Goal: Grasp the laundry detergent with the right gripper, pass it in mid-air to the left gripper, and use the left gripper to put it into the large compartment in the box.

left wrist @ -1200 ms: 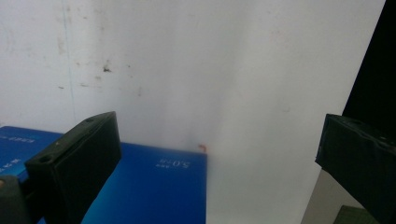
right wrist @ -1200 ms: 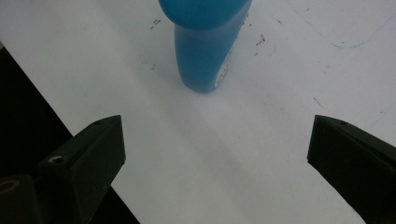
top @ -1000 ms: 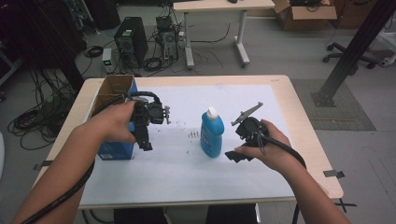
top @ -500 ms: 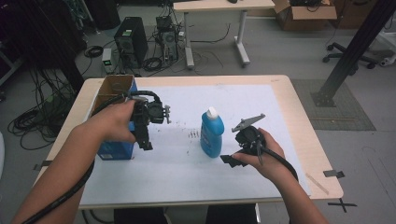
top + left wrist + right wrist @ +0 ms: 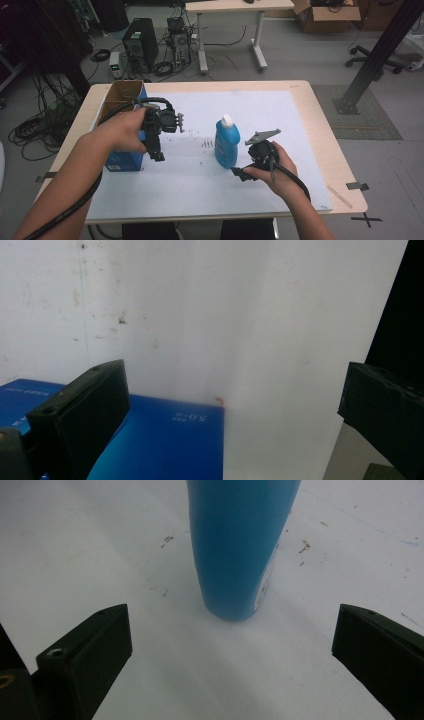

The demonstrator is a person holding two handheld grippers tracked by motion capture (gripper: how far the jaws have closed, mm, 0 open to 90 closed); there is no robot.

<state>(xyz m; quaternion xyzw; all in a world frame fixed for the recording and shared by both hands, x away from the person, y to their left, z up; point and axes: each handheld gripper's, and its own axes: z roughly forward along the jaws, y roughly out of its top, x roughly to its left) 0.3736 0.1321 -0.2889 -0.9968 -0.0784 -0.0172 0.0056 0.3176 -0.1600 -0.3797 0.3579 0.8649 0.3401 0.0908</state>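
A blue bottle [image 5: 227,142] with a white cap stands upright near the middle of the white sheet [image 5: 280,115]. My right gripper [image 5: 241,174] is low at the bottle's near right side, open, pointing at the bottle's base [image 5: 235,555] with a gap in front of it. My left gripper [image 5: 158,152] is held above the sheet at the left, open, beside a blue open-topped cardboard box [image 5: 120,125]. The box's blue side [image 5: 165,440] lies under the left jaws.
The white sheet covers most of a light wooden table [image 5: 335,145]. The box stands at the table's left edge. A computer tower [image 5: 140,45], cables and a second table [image 5: 235,6] stand on the floor beyond. A black post [image 5: 380,55] rises at the right.
My right gripper has dropped lower and come nearer the table's front, its jaws now level with the bottle's base. The left gripper has stayed almost still.
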